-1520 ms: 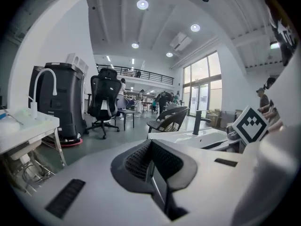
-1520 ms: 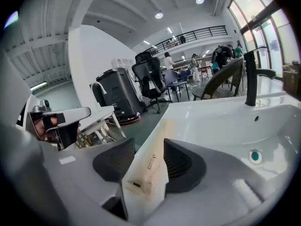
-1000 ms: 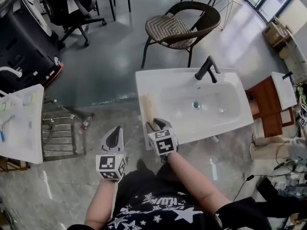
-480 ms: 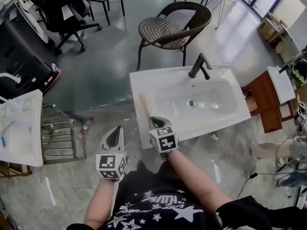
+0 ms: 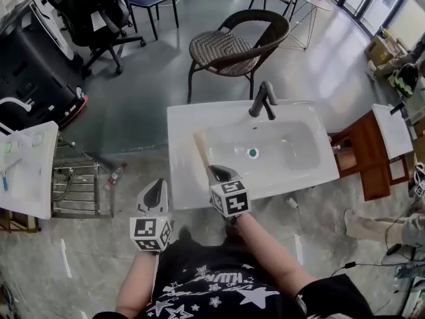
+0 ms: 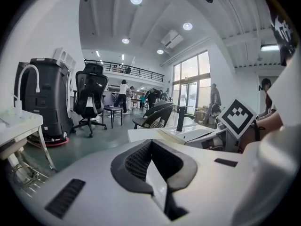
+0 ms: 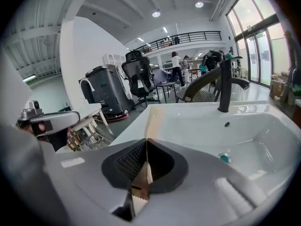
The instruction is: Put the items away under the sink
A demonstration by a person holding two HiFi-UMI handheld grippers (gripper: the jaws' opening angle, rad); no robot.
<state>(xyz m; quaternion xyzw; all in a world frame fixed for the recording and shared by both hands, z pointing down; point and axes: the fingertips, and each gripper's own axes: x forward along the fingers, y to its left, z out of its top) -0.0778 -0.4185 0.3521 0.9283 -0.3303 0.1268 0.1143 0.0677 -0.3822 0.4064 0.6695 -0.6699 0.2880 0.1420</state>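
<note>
A thin flat tan paper bag (image 5: pixel 201 148) sticks out ahead of my right gripper (image 5: pixel 220 173), which is shut on its near end. The bag reaches over the front left rim of the white sink (image 5: pixel 182 178), toward the basin. From the right gripper view the bag (image 7: pixel 152 121) stands on edge between the closed jaws of the right gripper (image 7: pixel 146 145). A black faucet (image 5: pixel 263 100) and a green drain (image 5: pixel 252 153) mark the basin. My left gripper (image 5: pixel 157 193) hangs left of the sink over the floor, and the left gripper (image 6: pixel 151 149) is shut with nothing in it.
A wicker chair (image 5: pixel 229 45) stands behind the sink and an office chair (image 5: pixel 93 8) sits further back left. At the left are a white counter (image 5: pixel 26 171), a metal rack (image 5: pixel 76 190) and a bottle (image 5: pixel 117 173) on the floor. A wooden cabinet (image 5: pixel 362 153) is on the right.
The sink has slid left and nearer in the head view. My right gripper with the bag now sits further in over the sink's front rim. The left gripper has kept its place.
</note>
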